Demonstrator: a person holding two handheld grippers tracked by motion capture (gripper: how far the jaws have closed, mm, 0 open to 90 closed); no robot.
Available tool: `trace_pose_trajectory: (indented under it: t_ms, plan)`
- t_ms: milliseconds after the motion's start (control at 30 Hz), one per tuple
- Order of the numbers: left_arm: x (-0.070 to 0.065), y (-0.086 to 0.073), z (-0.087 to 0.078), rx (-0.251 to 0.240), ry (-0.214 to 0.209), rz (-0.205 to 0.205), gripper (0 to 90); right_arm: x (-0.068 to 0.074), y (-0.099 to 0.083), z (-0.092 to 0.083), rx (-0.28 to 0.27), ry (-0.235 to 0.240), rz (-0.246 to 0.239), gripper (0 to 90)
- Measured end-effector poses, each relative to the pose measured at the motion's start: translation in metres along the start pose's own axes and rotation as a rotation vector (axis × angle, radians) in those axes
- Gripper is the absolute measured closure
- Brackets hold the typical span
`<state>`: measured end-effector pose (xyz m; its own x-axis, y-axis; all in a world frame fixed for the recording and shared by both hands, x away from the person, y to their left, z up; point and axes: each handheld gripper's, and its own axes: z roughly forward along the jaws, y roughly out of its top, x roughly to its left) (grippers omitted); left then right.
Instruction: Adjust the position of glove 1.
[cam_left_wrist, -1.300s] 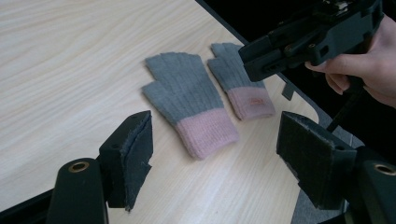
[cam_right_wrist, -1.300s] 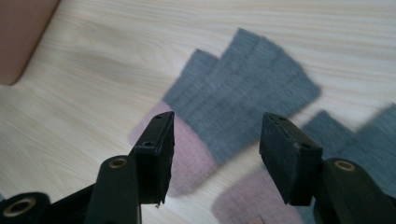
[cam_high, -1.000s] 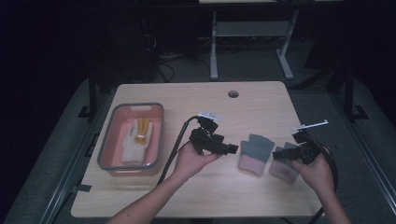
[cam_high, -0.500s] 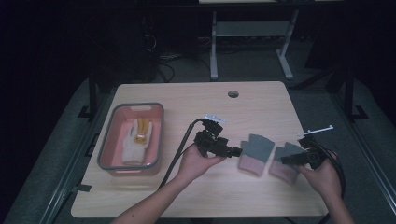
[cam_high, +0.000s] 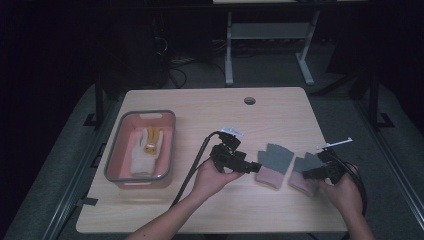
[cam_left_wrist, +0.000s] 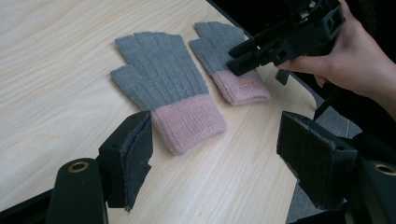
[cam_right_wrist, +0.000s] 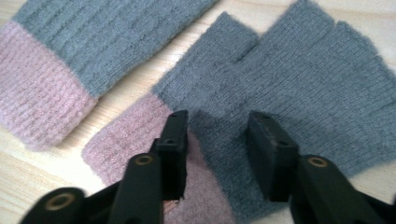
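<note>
Two grey fingerless gloves with pink cuffs lie flat, side by side but apart, on the front right part of the wooden table. Left glove sits just ahead of the left gripper, whose jaws are spread wide and level with nothing between them; in the left gripper view that glove's cuff lies just beyond the two pads, untouched. Right gripper is low over the right glove, near the line where grey meets pink. Its jaws have just been closing; in the right gripper view they stand part-way together with a fold of glove fabric between the tips, but I cannot tell if the pads press on it. Grey-rimmed pink bin at table left holds a white and yellow glove, well apart from both grippers.
</note>
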<state>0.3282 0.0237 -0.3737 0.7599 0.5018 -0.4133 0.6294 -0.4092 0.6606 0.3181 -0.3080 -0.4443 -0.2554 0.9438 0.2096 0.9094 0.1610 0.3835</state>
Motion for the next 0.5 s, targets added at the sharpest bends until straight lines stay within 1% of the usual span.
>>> trace_pose_trajectory:
  t_ms: [33,100,133,267,367,500]
  plan:
    - [-0.0004,-0.0007,0.0000,-0.001,0.000,0.000,27.0,-0.0010,0.0007,0.0005,-0.001,-0.002,0.003,67.1]
    - [-0.0013,-0.0018,0.0003,-0.005,-0.002,0.000,27.0,-0.0019,0.0006,0.0007,-0.004,0.002,0.007,69.7]
    - [-0.0020,-0.0028,0.0001,-0.002,-0.001,0.003,27.0,-0.0019,0.0006,0.0004,0.002,0.009,0.025,71.9]
    - [-0.0025,-0.0041,-0.0007,-0.004,-0.004,0.002,27.1,-0.0036,-0.0002,0.0006,-0.006,0.028,0.053,80.3]
    - [-0.0009,-0.0038,-0.0025,-0.004,0.002,0.002,27.0,-0.0026,-0.0004,0.0002,-0.013,0.020,0.048,83.8]
    - [0.0012,-0.0031,-0.0039,-0.008,0.001,0.001,27.0,-0.0032,0.0002,-0.0012,-0.009,0.033,0.054,85.4]
